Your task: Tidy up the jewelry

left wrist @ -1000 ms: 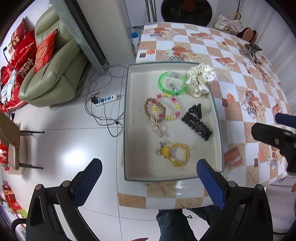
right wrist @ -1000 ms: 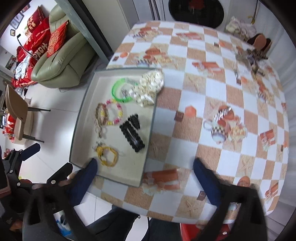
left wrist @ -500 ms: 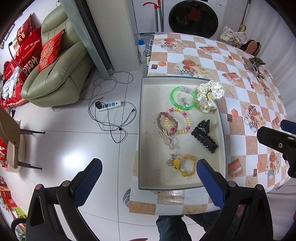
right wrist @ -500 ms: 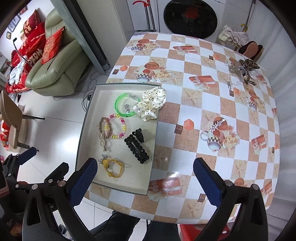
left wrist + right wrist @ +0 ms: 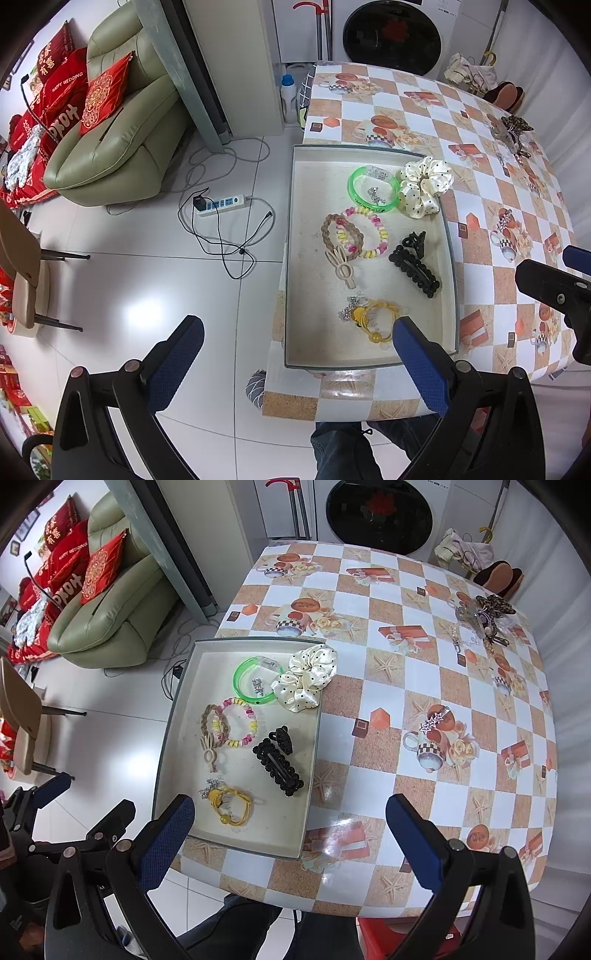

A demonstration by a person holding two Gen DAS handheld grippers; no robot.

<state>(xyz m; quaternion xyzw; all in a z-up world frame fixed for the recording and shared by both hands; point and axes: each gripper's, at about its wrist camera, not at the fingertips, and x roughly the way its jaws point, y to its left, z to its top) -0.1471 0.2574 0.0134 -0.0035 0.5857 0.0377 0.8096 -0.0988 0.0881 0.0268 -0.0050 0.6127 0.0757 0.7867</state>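
Observation:
A grey tray (image 5: 177,701) (image 5: 290,236) on the table's left edge holds a green bangle (image 5: 243,677), a cream dotted scrunchie (image 5: 308,675), a beaded bracelet (image 5: 240,725), a braided band with a beige clip (image 5: 210,738), two black hair clips (image 5: 279,762) and a yellow hair tie (image 5: 231,806). A star hairpin (image 5: 436,718) lies on the tablecloth, and a pile of jewelry (image 5: 484,618) sits at the far right. My left gripper (image 5: 295,354) hangs open, high above the floor and the tray's near corner. My right gripper (image 5: 290,836) is open above the table's near edge. Both hold nothing.
The checked tablecloth (image 5: 406,664) covers the table. A green sofa with red cushions (image 5: 122,125), a power strip with cables (image 5: 221,203) and a chair (image 5: 22,280) are on the floor at left. A washing machine (image 5: 378,513) stands behind. A person's legs (image 5: 343,450) show below.
Both grippers have risen and pulled back from the table, so the tray and table look smaller and more of the room shows. Both stay open.

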